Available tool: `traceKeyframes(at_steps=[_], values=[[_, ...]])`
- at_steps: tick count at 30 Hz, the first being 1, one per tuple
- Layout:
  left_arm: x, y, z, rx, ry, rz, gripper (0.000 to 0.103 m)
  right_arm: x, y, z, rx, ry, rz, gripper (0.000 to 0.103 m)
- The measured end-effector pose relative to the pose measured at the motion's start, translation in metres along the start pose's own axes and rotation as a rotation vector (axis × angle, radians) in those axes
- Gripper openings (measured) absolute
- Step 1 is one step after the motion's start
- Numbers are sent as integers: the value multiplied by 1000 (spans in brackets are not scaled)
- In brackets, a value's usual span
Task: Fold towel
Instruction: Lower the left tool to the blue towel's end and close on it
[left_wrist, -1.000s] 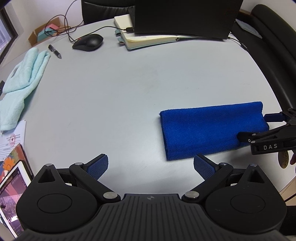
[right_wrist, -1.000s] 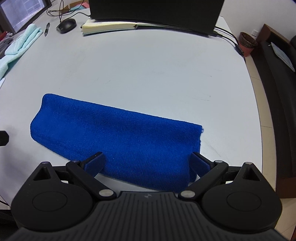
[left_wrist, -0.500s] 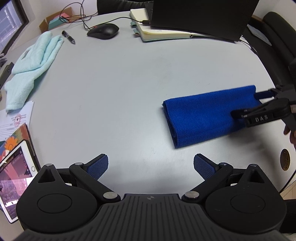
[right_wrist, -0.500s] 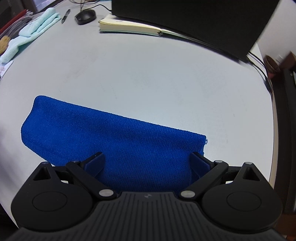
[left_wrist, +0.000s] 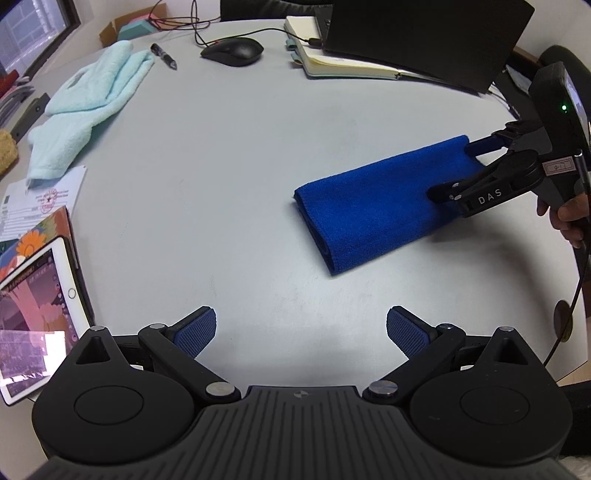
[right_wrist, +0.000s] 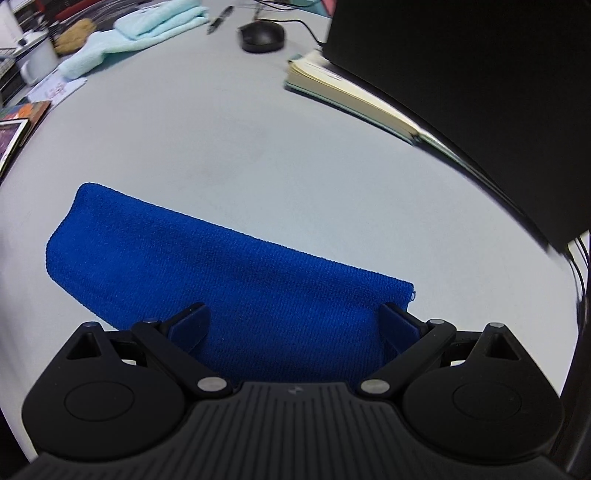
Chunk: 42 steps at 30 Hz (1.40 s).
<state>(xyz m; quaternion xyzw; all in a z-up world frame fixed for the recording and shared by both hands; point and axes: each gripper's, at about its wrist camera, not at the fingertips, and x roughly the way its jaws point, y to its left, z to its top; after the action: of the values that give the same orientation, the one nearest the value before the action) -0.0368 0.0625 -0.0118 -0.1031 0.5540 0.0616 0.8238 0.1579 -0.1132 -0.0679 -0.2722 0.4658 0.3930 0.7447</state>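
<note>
— How far along?
— Grey worktop; blue towel lying at three o'clock in the left view, already doubled into a long strip. Probably one more fold left.
— And the tools?
— Right gripper spread, straddling the towel's near end. Left gripper spread, over bare worktop, well apart.

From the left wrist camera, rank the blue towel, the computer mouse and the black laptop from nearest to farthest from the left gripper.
1. Blue towel: ahead and to the right of the left gripper, mid-table.
2. Computer mouse: far side of the table, slightly left.
3. Black laptop: far edge, right of the mouse, close to it in depth but a bit beyond.
</note>
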Motion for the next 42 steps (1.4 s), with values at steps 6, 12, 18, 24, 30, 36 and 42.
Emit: traceKeyframes(at_steps=[6, 12, 18, 24, 30, 36, 42], values=[[6, 6, 10, -63, -1, -59, 78, -18, 8, 7, 4, -22, 7, 99], [23, 7, 24, -101, 17, -114, 52, -43, 15, -5, 70, -31, 3, 99], [39, 3, 37, -112, 29, -174, 42, -66, 17, -25, 150, -32, -18, 99], [55, 0, 44, -121, 47, -187, 39, -80, 18, -46, 218, -26, -40, 99], [65, 6, 47, -149, 61, -196, 38, -91, 18, -62, 262, -16, -64, 99], [63, 4, 48, -104, 17, -184, 4, -97, 20, -72, 286, -8, -84, 99], [40, -18, 43, 80, -92, -185, 2, -110, 21, -73, 305, -26, -101, 99]])
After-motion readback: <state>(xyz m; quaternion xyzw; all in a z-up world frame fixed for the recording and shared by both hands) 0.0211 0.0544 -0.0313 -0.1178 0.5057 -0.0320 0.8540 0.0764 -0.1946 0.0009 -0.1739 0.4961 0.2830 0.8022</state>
